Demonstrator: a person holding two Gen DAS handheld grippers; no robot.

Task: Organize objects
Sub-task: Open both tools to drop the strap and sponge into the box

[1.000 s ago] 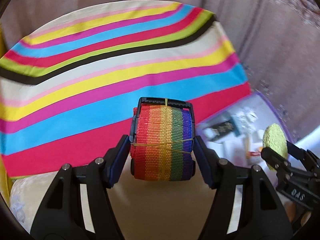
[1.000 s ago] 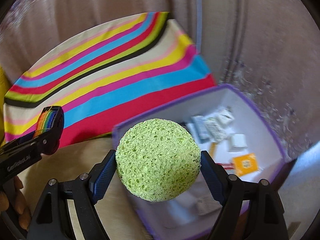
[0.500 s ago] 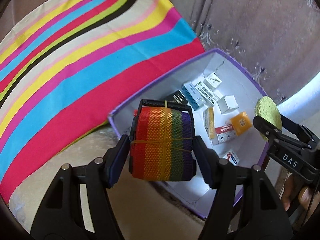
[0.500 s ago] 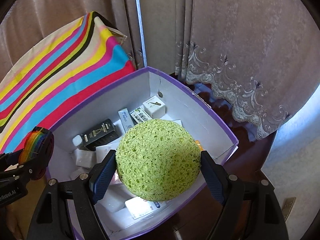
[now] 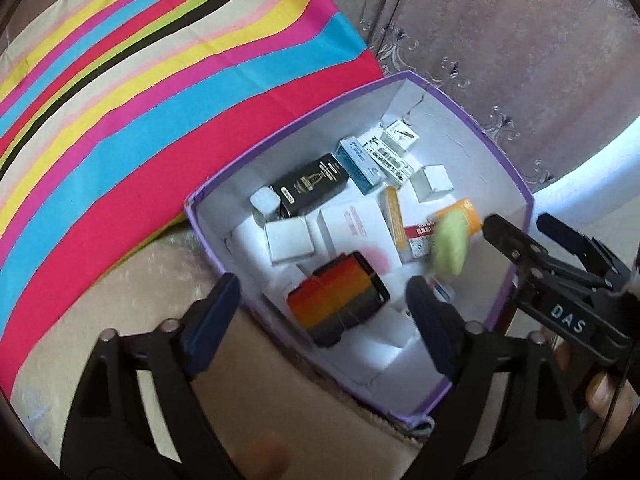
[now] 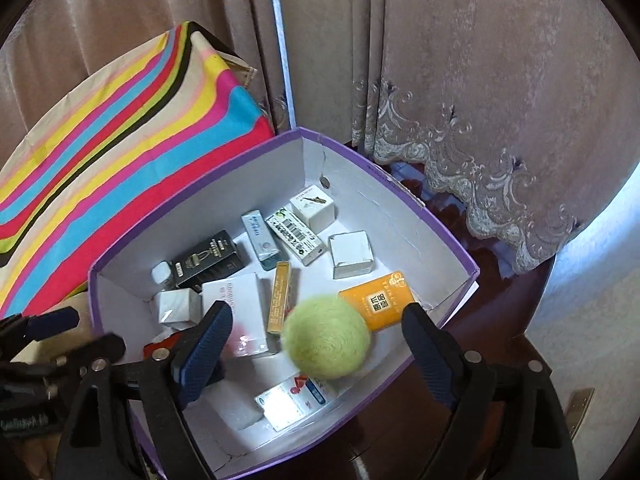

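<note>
A purple-rimmed white box (image 5: 500, 152) (image 6: 420, 208) holds several small cartons. My left gripper (image 5: 324, 312) is open above the box's near left side. A rainbow strap roll (image 5: 340, 296), blurred, is free of the jaws and inside the box. My right gripper (image 6: 316, 344) is open above the box's near right side. A round green sponge (image 6: 326, 336) (image 5: 452, 246), blurred, is free between the open jaws, over the box floor. The right gripper (image 5: 516, 236) shows at the right of the left wrist view.
A striped cushion (image 5: 140, 92) (image 6: 112, 140) leans behind the box on the left. Pink curtains (image 6: 480, 60) hang behind. The box stands on a dark wooden table (image 6: 460, 360); a beige padded surface (image 5: 280, 420) lies beside its near left.
Both grippers have opened over the box. The strap roll has left the left jaws and the green sponge has left the right jaws; both are dropping into the box.
</note>
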